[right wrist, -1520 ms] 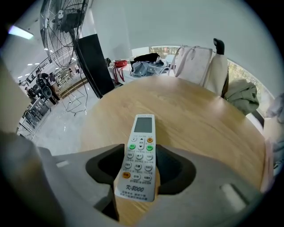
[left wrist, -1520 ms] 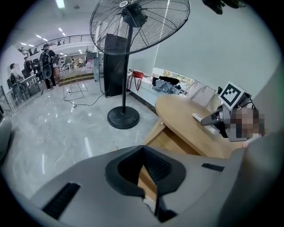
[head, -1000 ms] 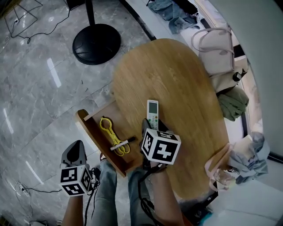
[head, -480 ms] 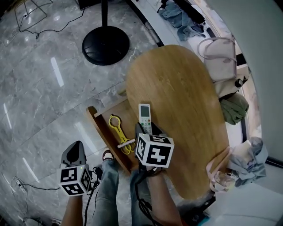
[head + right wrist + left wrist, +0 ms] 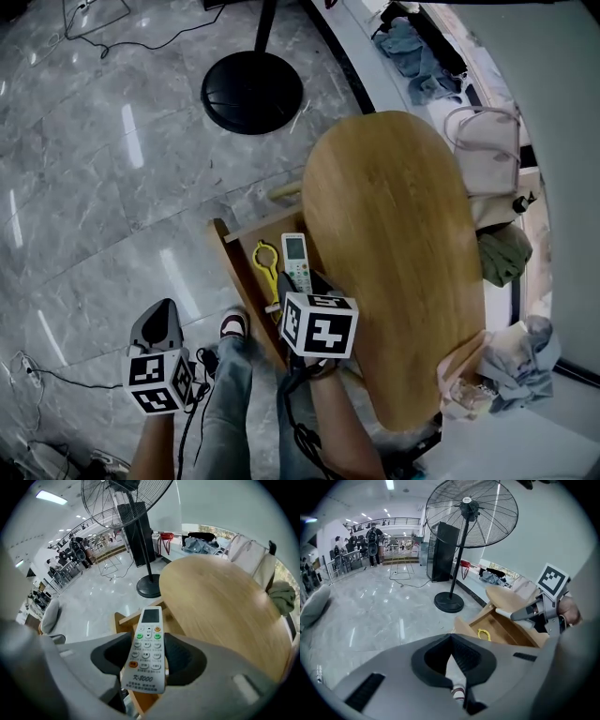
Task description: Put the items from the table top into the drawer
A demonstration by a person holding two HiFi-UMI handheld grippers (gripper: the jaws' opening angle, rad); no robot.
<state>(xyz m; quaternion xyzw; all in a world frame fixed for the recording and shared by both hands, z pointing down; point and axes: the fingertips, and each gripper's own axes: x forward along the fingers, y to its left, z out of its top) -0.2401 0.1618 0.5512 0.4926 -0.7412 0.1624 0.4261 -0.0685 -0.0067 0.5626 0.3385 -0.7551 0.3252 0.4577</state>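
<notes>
i'm looking steeply down from the head camera at an oval wooden table top [image 5: 403, 234] with an open wooden drawer [image 5: 228, 267] sticking out beside its near left edge.

task progress: a yellow loop-handled tool [image 5: 266, 264] already lies inside the drawer. the right gripper [image 5: 148, 660] is clamped on a white remote control [image 5: 150, 625], one pad pressing each long side, with the screen end pointing away from me. the remote hangs above the open drawer, just beside the table edge, and is not yet set down. the left gripper [image 5: 451, 644] is off to the left over the floor, well apart from the drawer, its jaw tips together with nothing between them. i can see no other item on the wood of the table top, so i judge the remote to be the last thing. what is left is to lower it into the drawer and let go. whether the drawer must then be pushed in, i cannot tell.

the room: a glossy grey marble floor [image 5: 94, 187] reflects strip lights. a tall pedestal fan [image 5: 465, 531] on a round black base stands beyond the drawer. past the table's far side sit a pale handbag [image 5: 487, 150] and a bundle of green cloth [image 5: 506, 255]. people stand far back by a railing.
</notes>
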